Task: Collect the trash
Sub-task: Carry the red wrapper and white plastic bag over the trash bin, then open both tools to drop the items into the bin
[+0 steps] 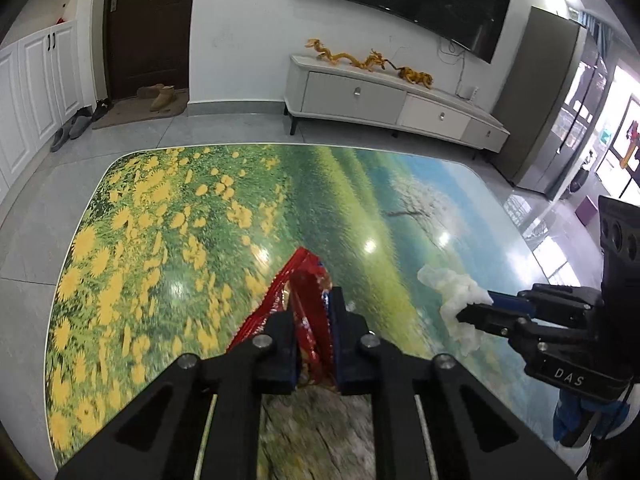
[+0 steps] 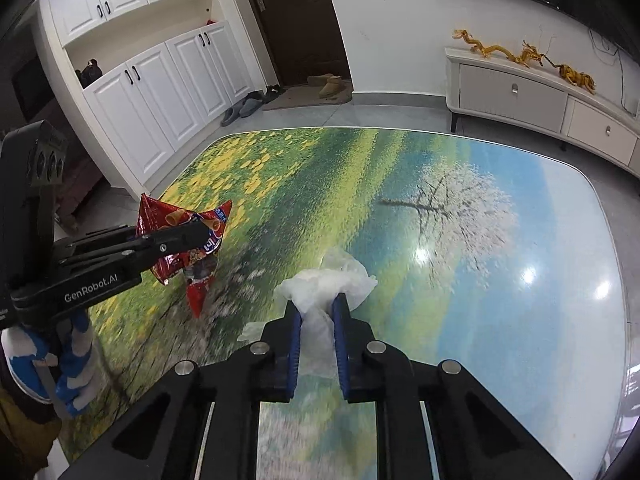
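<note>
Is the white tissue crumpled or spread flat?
Crumpled: the white tissue bunches into a wad between the right gripper fingers, clear of the table.

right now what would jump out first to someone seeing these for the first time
The glossy table top, printed with yellow flowers and a blossoming tree, fills both views. Above it, the left gripper is shut on a red snack wrapper, and the right gripper is shut on a crumpled white tissue. Behind, golden dragon figurines line a white TV cabinet.
</note>
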`<act>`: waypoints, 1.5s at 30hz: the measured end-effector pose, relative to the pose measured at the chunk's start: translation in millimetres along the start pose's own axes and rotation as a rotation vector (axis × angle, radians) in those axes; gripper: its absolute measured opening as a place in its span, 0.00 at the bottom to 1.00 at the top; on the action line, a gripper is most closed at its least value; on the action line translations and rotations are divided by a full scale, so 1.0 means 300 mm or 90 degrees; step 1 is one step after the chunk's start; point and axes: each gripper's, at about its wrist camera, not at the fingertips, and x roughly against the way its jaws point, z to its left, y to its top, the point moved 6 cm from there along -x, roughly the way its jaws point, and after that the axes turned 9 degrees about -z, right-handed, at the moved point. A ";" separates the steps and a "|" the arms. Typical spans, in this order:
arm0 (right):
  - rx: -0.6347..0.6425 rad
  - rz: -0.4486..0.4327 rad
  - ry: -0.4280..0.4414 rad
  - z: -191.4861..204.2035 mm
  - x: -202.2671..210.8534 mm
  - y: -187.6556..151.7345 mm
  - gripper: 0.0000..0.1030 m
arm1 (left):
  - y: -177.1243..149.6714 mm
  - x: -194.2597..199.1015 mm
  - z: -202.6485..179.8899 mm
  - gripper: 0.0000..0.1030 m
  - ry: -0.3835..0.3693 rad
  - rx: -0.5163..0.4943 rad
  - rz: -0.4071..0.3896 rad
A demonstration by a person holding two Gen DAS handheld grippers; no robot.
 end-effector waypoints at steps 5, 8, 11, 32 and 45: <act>0.009 0.004 0.007 0.007 0.134 -0.092 0.14 | -0.069 0.102 -0.105 0.11 -0.027 -0.030 0.017; 0.005 0.004 -0.002 -0.020 0.228 -0.160 0.14 | -0.103 0.139 -0.188 0.11 -0.048 -0.046 0.032; -0.009 -0.008 -0.019 -0.071 0.350 -0.234 0.14 | -0.126 0.161 -0.298 0.11 -0.075 -0.072 0.045; -0.307 -0.094 -0.294 -0.847 0.974 -0.743 0.14 | -0.257 0.004 -1.450 0.11 -0.317 -0.268 0.164; -0.410 -0.071 -0.341 -1.159 0.986 -0.903 0.34 | -0.405 -0.240 -1.804 0.51 -0.340 -0.257 0.230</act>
